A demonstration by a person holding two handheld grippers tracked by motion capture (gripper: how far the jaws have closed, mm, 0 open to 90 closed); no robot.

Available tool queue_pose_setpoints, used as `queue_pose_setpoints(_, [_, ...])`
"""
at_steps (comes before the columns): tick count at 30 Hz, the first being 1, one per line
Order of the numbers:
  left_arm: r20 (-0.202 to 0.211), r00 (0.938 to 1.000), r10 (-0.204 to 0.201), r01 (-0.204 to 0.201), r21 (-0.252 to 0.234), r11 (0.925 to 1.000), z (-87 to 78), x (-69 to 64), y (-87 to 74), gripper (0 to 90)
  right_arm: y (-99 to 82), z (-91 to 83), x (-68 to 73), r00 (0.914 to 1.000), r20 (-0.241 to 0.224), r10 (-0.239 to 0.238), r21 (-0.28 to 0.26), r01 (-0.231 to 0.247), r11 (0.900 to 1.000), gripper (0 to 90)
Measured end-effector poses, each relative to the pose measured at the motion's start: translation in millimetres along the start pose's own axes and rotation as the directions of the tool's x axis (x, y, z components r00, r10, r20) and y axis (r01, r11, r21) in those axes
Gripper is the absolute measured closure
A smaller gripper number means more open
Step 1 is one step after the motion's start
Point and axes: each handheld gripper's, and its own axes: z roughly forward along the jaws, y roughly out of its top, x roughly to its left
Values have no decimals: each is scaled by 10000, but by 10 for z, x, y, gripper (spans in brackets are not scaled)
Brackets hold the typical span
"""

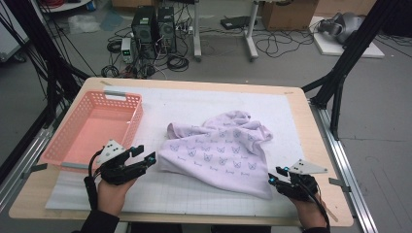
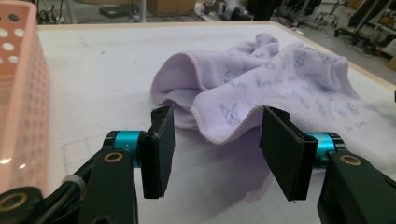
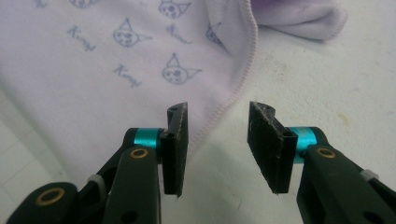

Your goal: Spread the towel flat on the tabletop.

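On the white-matted bench (image 1: 194,104), the soft, light lilac cat-print towel (image 1: 221,148) lies rumpled at centre; both tongs, left (image 1: 145,156) and right (image 1: 275,175), gape empty; best pinched at its stitched hem.

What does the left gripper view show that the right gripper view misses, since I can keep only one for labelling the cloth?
The left gripper view alone takes in the pink perforated plastic basket, the cloth's bunched far folds, the wooden table edge and the cluttered floor beyond. The right gripper view alone gives a close look at the stitched hem and the printed cat faces. Both share the lilac cat-print fleece cloth on the white gridded mat, seen past open black jaws of the left gripper and the right gripper, neither pinching fabric.
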Motion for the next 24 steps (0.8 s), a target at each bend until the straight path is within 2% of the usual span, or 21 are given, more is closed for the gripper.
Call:
queue_pose_setpoints(4, [-201,9991,375,-352,1034,9940,48,13,-45,475,-2,4,3,9999,-56,137,-87,-138,9999,570])
queue_pose_setpoints(7, [-613,9947,827,-691,1982,9777,84,20,-67,483,17,73,34,9984,-311,469,-153,-474,9988,485])
queue_pose_setpoints(9, [-869,9909,1024,-786,2434,9667,87,36,-78,492,58,167,75,9990,-135,435,97,-434,9990,460])
queue_pose_setpoints(10, [-1012,9897,1008,-722,2545,9644,79,46,-75,492,81,221,85,9993,-27,371,175,-370,9992,449])
queue_pose_setpoints(12, [-1174,9890,900,-621,2224,9730,29,63,-53,490,134,324,107,9994,174,299,370,-305,9988,468])
queue_pose_setpoints(13, [-1211,9895,786,-526,2045,9775,2,72,-34,486,155,377,112,9992,350,215,520,-233,9984,531])
queue_pose_setpoints(14, [-1184,9911,606,-395,1734,9841,-20,76,-18,481,168,425,114,9990,401,181,753,-211,9969,546])
queue_pose_setpoints(15, [-1006,9941,414,-272,1389,9899,-30,79,-4,476,179,440,106,9988,438,236,660,-264,9975,635])
queue_pose_setpoints(16, [-717,9972,232,-145,1203,9926,-25,77,6,472,191,438,103,9992,274,288,707,-307,9970,836])
queue_pose_setpoints(18, [-40,10000,27,-22,1091,9940,52,58,11,467,196,418,131,9967,762,-288,928,217,9955,866])
queue_pose_setpoints(20, [110,9999,81,-94,1254,9921,167,20,-5,465,187,393,110,9956,904,-235,994,144,9949,867])
queue_pose_setpoints(22, [190,9998,42,-70,1491,9888,319,5,-35,461,170,358,78,9922,1234,-173,1036,45,9946,864])
queue_pose_setpoints(24, [217,9998,38,-76,1792,9838,486,0,-64,448,152,334,51,9941,1088,41,905,-140,9958,824])
